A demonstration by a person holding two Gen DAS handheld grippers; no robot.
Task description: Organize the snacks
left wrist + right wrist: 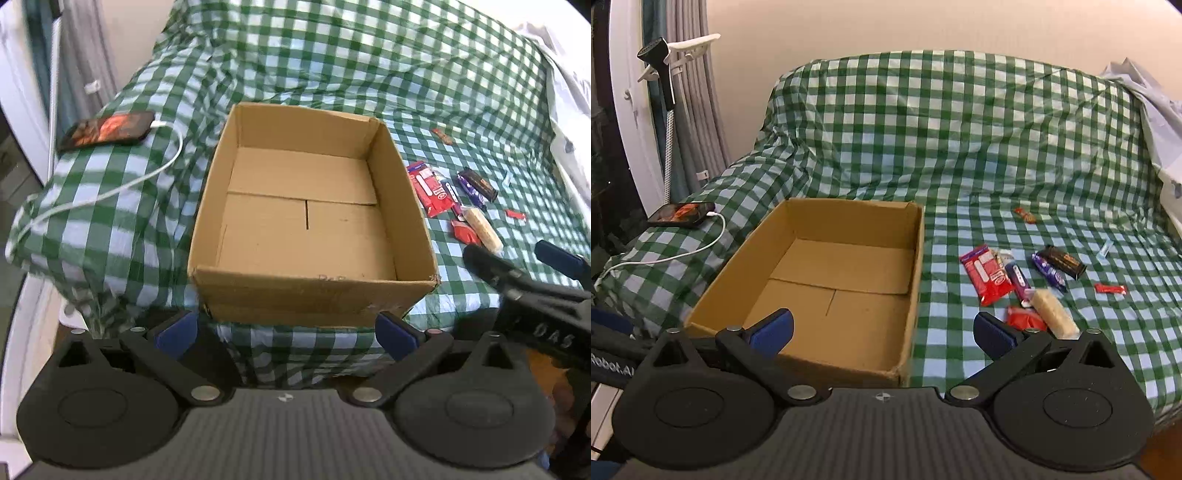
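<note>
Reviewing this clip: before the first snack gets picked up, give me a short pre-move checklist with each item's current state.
1. Left gripper open, nothing between the fingers: ok.
2. Right gripper open, nothing between the fingers: ok.
3. Cardboard box open on top, nothing inside: ok.
4. Snacks reachable on the checked cloth to the right of the box: ok; the red wrapper pack and the pale wafer bar lie uncovered.
5. Snacks separated for a clean single grasp: not ok; the central ones touch or overlap.
6. Phone and its white cable clear of the box: ok, left of it.
</note>
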